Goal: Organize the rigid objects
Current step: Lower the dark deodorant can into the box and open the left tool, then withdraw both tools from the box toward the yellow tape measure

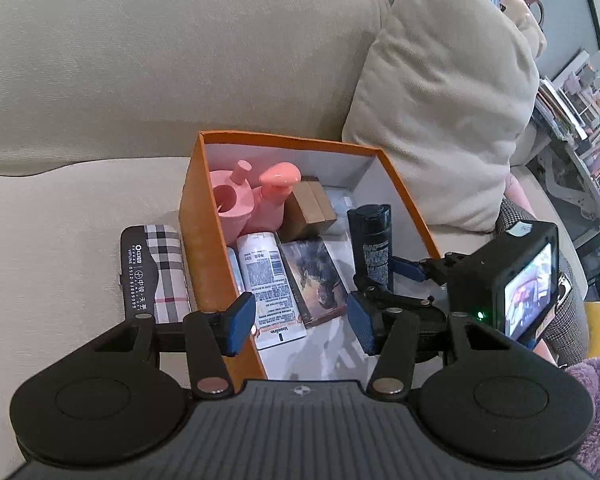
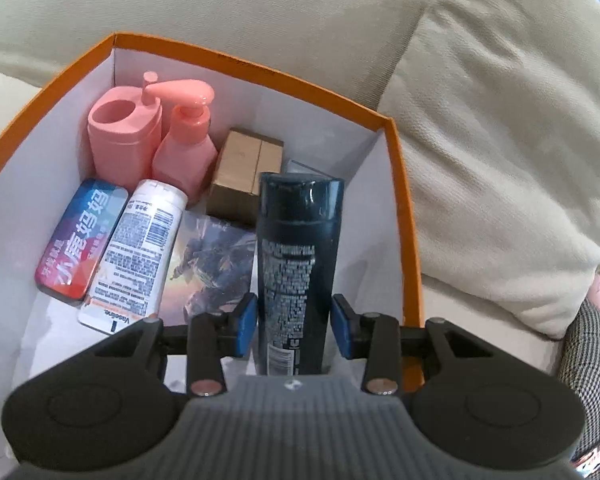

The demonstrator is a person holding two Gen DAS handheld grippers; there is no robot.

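R gripper [image 2: 294, 326] clamps the tall black cylindrical plastic bottle [image 2: 300, 264] upright inside the orange cardboard box w/ white lining [image 2: 406, 208], near its right wall. L gripper [image 1: 300, 322] hangs open over the box's near-left wall (nothing between pads). Plaid-patterned flat case [image 1: 156, 272] lies outside, touching the box, on the beige sofa [image 1: 60, 240].

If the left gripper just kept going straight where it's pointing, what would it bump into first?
Probably the white Vaseline bottle lying in the orange box. The left gripper is open and empty, aimed down at it. Depth is hard to judge, so its left finger might clip the box wall first.
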